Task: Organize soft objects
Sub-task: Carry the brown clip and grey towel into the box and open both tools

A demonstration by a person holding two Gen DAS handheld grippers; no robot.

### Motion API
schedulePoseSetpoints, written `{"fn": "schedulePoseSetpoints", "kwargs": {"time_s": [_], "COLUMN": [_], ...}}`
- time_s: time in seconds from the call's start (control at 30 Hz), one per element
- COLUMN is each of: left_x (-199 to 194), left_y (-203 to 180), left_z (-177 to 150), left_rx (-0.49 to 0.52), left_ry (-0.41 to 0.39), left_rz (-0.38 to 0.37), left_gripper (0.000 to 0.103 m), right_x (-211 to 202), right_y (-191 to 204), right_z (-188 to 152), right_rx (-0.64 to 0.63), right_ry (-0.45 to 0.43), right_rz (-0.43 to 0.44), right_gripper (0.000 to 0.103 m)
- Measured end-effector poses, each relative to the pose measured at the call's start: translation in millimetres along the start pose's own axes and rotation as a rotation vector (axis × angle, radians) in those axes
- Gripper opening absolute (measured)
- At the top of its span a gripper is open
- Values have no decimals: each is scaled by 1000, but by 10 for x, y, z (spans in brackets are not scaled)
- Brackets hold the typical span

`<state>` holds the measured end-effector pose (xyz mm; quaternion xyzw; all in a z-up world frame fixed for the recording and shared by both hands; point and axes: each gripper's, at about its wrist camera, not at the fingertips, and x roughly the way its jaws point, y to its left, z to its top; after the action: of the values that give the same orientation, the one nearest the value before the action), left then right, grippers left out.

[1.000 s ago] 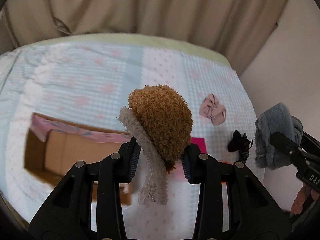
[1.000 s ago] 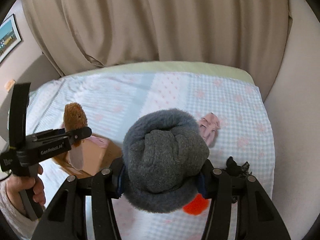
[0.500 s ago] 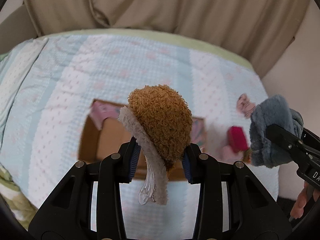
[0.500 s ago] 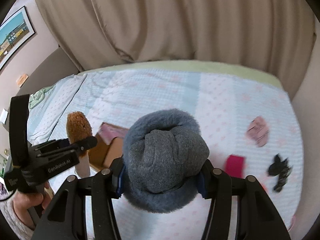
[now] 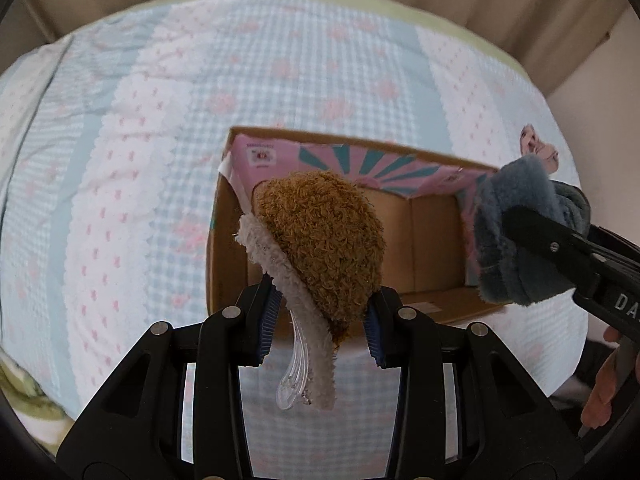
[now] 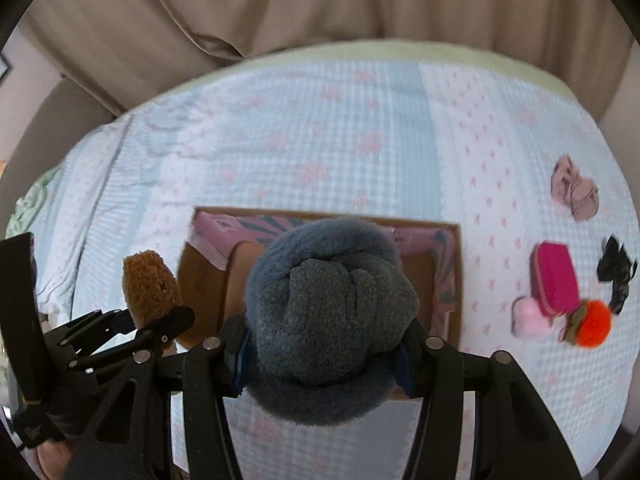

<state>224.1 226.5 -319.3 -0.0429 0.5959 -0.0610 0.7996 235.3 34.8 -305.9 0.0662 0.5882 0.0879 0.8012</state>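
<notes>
Left tongs [image 5: 320, 332]: clamped on a brown fuzzy hair clip [image 5: 320, 248], which has a beige fleece edge and a clear plastic claw hanging below the blue pads. Held above the near left part of the cardboard box [image 5: 424, 256]. In the right wrist view the same clip [image 6: 148, 284] shows at lower left, pinched in the left tongs [image 6: 154, 326].

Right tongs [image 6: 324, 354]: clamped on a grey-blue fleece bundle [image 6: 328, 320] (plush outer rim, knit-textured grey centre). Held over the box [image 6: 420, 276]; from the left wrist view the bundle [image 5: 516, 232] hangs at the box's right wall, with the right tongs [image 5: 560, 252] gripping it from the right.

Cardboard box: open-topped, plain brown inside, flaps printed pink with teal rays. Rests on the bed [image 5: 280, 60]. No contents can be made out in the visible part of its interior.

Bed: covered by a quilt in pale blue check and white panels with pink motifs.

Loose items on the quilt, right of the box, well apart from it:
- pale pink scrunchie [image 6: 574, 188], farthest back
- magenta pouch [image 6: 554, 280]
- black hair tie [image 6: 616, 276], just beside the pouch
- pink pompom [image 6: 528, 316], touching the pouch's near end
- orange pompom [image 6: 594, 324], near the pouch's near end

Beige curtain [image 6: 320, 4] behind the bed.
</notes>
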Motion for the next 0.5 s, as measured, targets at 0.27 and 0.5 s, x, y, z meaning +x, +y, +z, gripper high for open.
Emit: {"fn": "schedulePoseSetpoints", "kwargs": {"time_s": [0.27,0.5], "left_x": [522,974], "left_y": [21,-54], "left_z": [126,220], "left_rx": [51,84], "left_ry": [94,176], "left_rz": [-19,-34], "left_gripper": [33,33], "right_x": [546,893], "right_y": [-111,-279], "right_z": [16,68], "right_rx": [98,146], "right_ry": [124,180], "right_rz": [-40,-33], "right_gripper": [50,51]}}
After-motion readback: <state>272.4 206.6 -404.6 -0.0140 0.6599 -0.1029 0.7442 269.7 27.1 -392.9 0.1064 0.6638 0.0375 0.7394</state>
